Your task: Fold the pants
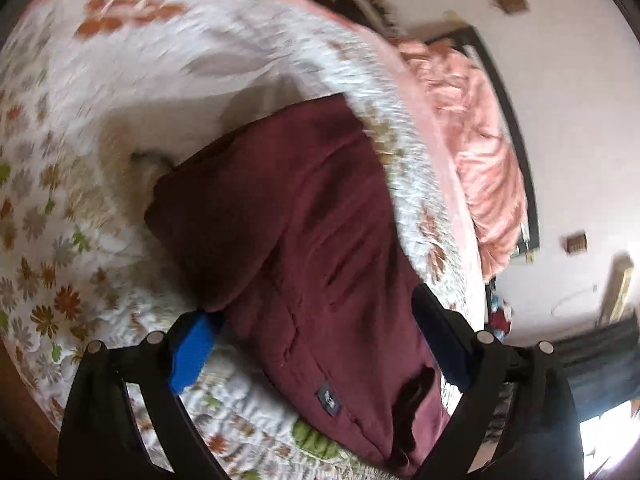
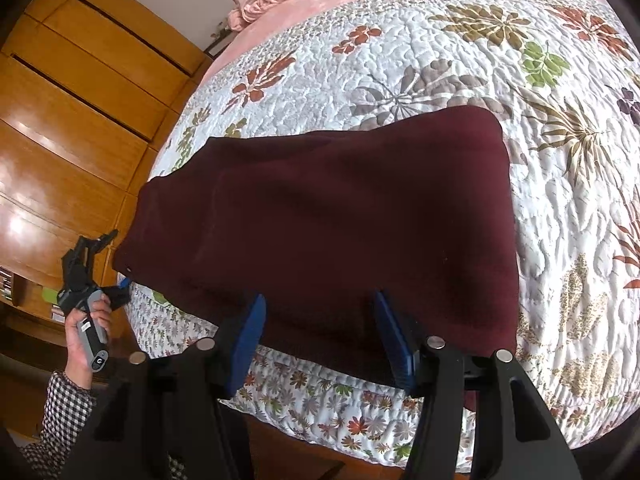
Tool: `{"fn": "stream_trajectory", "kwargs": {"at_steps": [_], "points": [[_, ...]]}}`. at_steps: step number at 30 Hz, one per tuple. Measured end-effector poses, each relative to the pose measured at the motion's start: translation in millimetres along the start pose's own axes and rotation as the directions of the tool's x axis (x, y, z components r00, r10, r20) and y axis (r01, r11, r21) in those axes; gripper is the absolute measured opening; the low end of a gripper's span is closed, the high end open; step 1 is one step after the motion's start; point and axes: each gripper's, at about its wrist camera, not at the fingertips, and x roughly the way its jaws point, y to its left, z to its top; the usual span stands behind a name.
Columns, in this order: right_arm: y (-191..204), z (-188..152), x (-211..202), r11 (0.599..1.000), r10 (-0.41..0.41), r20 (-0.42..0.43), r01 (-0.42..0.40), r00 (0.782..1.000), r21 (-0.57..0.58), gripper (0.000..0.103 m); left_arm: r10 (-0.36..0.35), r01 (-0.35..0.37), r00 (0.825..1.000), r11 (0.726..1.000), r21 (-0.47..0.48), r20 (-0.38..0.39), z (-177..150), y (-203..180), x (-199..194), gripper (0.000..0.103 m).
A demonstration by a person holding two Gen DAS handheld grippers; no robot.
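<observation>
Maroon pants [image 2: 320, 220] folded on quilt [image 2: 560, 220], both grippers [image 1: 320, 344] [image 2: 320, 344] wide open, empty

Your pants [image 2: 320, 216] are dark maroon with what looks like a small grey label [image 1: 328, 398], lying on a white quilt [image 2: 460, 60] patterned with rust, olive and green leaves, edged pink, while your claw pads [image 2: 248, 340] are blue.
</observation>
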Motion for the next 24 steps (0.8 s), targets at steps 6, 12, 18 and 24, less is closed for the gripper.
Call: {"fn": "stream_trajectory", "kwargs": {"at_steps": [6,12,18,24], "points": [[-3,1,3,1.0,0.011,-0.012,-0.011,1.0,0.005,0.061,-0.01,0.013,0.999,0.997,-0.081,0.041,12,12,4,0.089],[4,-1,7,0.999,-0.012,-0.008,0.011,1.0,-0.052,0.066,-0.075,0.085,0.994,0.986,-0.141,0.075,15,5,2,0.077],[4,3,4,1.0,-0.007,0.003,0.007,1.0,-0.028,0.066,-0.034,0.036,0.998,0.999,-0.032,0.057,13,-10,0,0.075],[5,2,5,0.999,-0.008,-0.006,0.008,1.0,-0.042,0.066,0.065,-0.065,0.998,0.998,-0.023,-0.002,15,3,21,0.08]]}}
